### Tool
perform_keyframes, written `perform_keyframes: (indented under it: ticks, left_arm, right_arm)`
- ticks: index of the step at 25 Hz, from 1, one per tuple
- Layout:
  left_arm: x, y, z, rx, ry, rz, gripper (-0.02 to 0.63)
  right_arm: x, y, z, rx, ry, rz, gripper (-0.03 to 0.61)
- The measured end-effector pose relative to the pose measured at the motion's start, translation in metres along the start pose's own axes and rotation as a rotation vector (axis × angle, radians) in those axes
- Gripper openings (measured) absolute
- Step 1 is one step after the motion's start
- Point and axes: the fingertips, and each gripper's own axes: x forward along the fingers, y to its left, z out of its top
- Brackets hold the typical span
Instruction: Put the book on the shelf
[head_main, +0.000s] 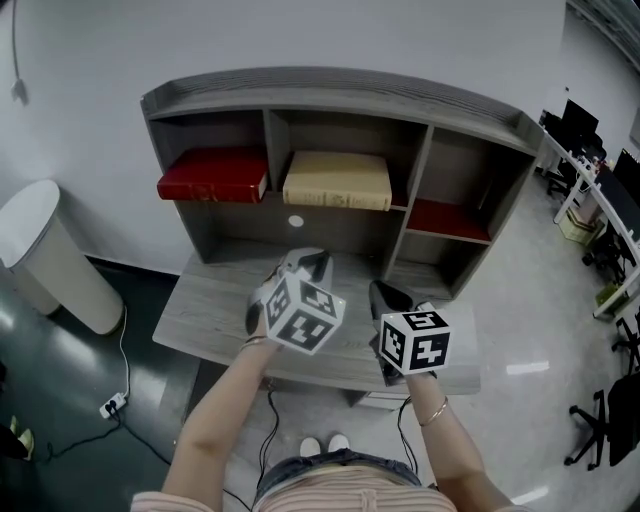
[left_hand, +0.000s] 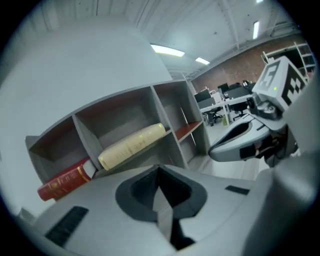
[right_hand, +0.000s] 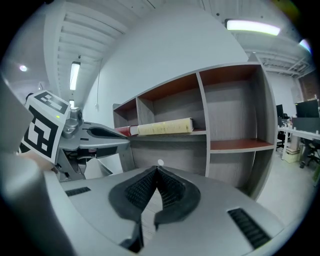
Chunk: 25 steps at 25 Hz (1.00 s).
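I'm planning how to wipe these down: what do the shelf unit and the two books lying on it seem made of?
Shelf unit: probably laminated board, matte grey with wood-grain streaks and some reddish-brown inner faces.
Red book: hardcover with a slight sheen, perhaps leatherette; gold marks on the spine.
Cream book: hardcover, matte, cloth or paper; can't tell which.

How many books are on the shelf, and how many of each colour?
Red book: 1
Cream book: 1
Total: 2 books
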Motion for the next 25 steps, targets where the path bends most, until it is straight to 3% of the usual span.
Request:
perform_keyframes:
  ticks: [5, 13, 25]
  left_arm:
    - [-0.013, -0.004, -0.006, -0.152, -0.022, -0.045, 0.012]
    - [-0.033, -0.011, -0.015, -0.317, -0.054, -0.058, 0.014]
    - [-0.057, -0.018, -0.030, -0.460, -0.089, -0.024, 0.012]
  right_arm:
    - [-0.006, 0.006, 0.002, -0.003, -0.020, 0.018, 0.009]
    - [-0.016, 0.017, 0.005, 0.015, -0.059, 0.058, 0.008]
    - [-0.027, 0.037, 0.005, -0.026, -0.075, 0.105, 0.008]
